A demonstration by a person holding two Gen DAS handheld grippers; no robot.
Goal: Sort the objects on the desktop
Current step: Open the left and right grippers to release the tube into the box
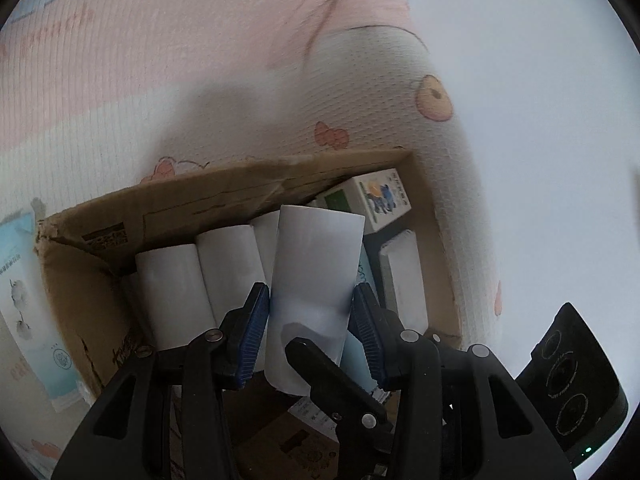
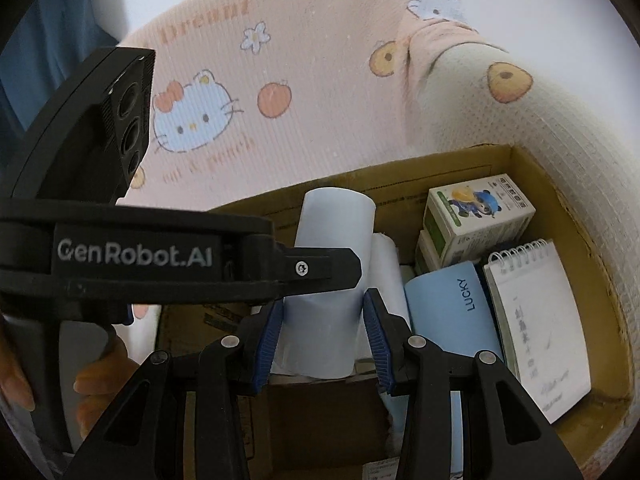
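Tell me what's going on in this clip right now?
A person is sorting desk items into a cardboard box with two handheld grippers. The left gripper and right gripper are both clamped on one white paper roll, held over the box. Already inside are more white rolls, a small printed carton, a blue "LUCKY" item and a spiral notepad.

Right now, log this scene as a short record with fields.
container: cardboard box, open top
held item: white roll
left gripper: closed on the white roll
right gripper: closed on the same roll
in box: other rolls, cartoon carton, blue LUCKY item, spiral notepad
surface: cartoon-print cloth
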